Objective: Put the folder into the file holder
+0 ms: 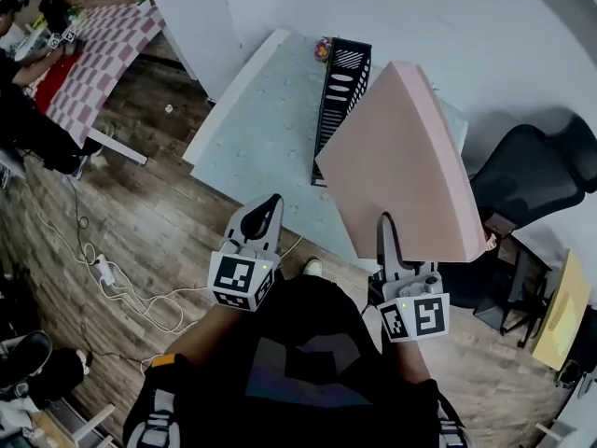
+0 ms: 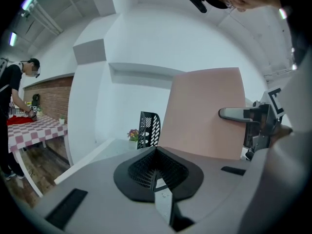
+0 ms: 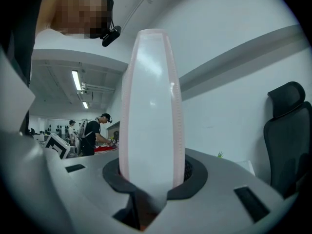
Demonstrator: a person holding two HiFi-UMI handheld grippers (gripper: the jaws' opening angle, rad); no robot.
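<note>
A large pink folder (image 1: 401, 157) is held in the air over the near right corner of the pale table (image 1: 266, 129). My right gripper (image 1: 386, 236) is shut on its near lower edge. In the right gripper view the folder (image 3: 151, 106) stands edge-on between the jaws of the right gripper (image 3: 151, 182). The black perforated file holder (image 1: 340, 87) stands upright on the table, just left of the folder and beyond it. My left gripper (image 1: 266, 215) hovers at the table's near edge, shut and with nothing in it. The left gripper view shows the left gripper (image 2: 156, 152), the file holder (image 2: 149, 129) and the folder (image 2: 204, 113).
A small flower pot (image 1: 323, 49) sits behind the file holder. A black office chair (image 1: 532, 171) stands to the right of the table. White cables (image 1: 112, 278) lie on the wooden floor at the left. A person works at a checkered table (image 1: 103, 45) at far left.
</note>
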